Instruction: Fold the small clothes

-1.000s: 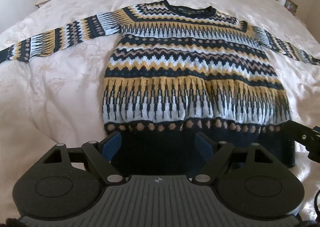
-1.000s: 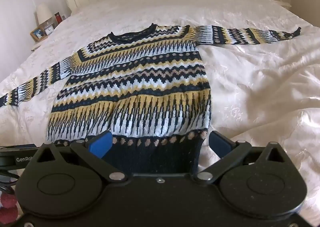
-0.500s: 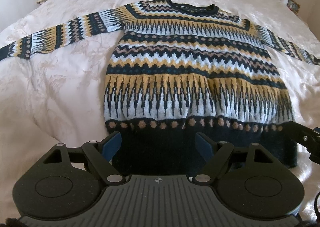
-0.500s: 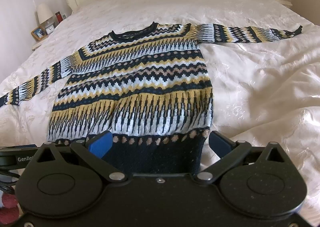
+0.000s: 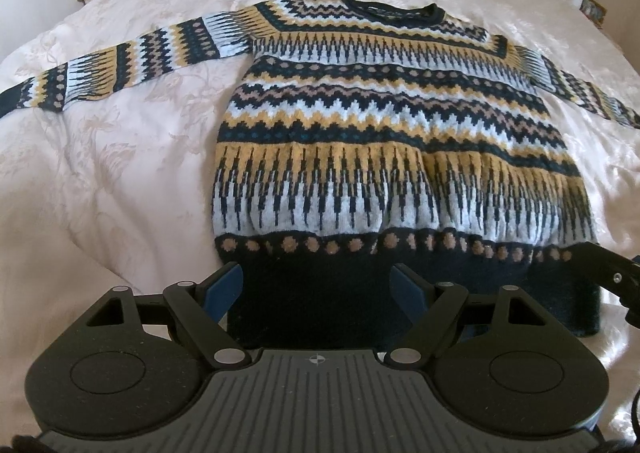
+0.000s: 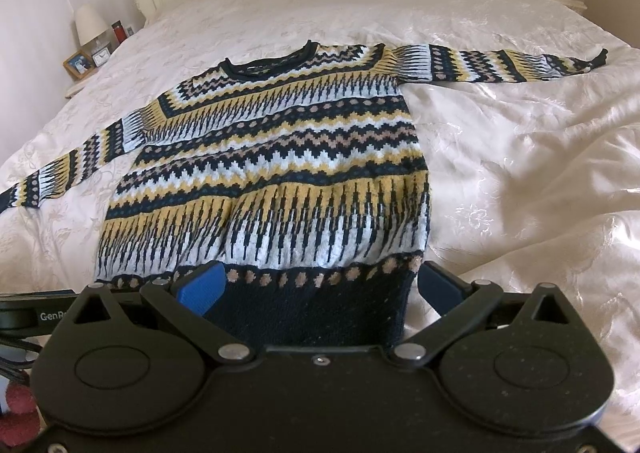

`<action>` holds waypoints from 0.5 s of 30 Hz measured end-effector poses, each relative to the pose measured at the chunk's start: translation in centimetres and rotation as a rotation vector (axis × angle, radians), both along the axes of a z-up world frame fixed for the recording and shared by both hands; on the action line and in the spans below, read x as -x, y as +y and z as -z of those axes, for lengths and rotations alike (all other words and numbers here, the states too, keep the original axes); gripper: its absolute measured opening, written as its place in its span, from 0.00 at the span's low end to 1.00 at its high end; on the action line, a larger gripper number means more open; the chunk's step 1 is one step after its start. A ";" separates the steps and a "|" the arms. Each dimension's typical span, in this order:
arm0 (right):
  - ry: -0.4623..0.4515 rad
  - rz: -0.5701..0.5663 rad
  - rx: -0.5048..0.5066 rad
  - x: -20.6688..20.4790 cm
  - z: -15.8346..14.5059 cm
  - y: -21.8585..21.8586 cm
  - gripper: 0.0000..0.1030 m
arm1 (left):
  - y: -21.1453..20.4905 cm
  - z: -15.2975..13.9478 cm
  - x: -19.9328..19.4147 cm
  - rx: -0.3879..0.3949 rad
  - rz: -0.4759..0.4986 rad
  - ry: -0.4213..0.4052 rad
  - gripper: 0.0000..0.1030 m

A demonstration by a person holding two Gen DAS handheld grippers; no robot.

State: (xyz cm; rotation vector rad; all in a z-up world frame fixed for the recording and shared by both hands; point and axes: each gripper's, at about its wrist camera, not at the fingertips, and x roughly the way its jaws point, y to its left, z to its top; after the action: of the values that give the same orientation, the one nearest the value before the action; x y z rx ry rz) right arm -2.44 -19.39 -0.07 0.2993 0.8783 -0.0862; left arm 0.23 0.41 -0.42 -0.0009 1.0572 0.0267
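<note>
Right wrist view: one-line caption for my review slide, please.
Open right gripper poised over the dark hem of a patterned sweater spread flat, sleeves out, on a cream bed.

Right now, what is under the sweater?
The sweater lies flat, sleeves spread, on a cream bedspread showing all around it. Anything beneath its body is covered and cannot be seen.
</note>
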 end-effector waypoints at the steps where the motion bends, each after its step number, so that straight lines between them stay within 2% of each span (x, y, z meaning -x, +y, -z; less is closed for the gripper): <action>1: 0.000 -0.001 0.000 0.0 0.0 0.0 0.99 | 0.0 0.0 0.0 0.000 0.000 0.001 0.78; 15: 0.002 -0.003 0.000 -0.1 0.0 0.0 0.99 | 0.0 0.3 -0.2 -0.022 -0.012 0.019 0.78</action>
State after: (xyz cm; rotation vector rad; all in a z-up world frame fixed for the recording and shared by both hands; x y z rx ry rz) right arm -2.37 -19.34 -0.11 0.2979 0.8802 -0.0839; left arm 0.46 0.45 -0.76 0.0132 1.0756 0.0489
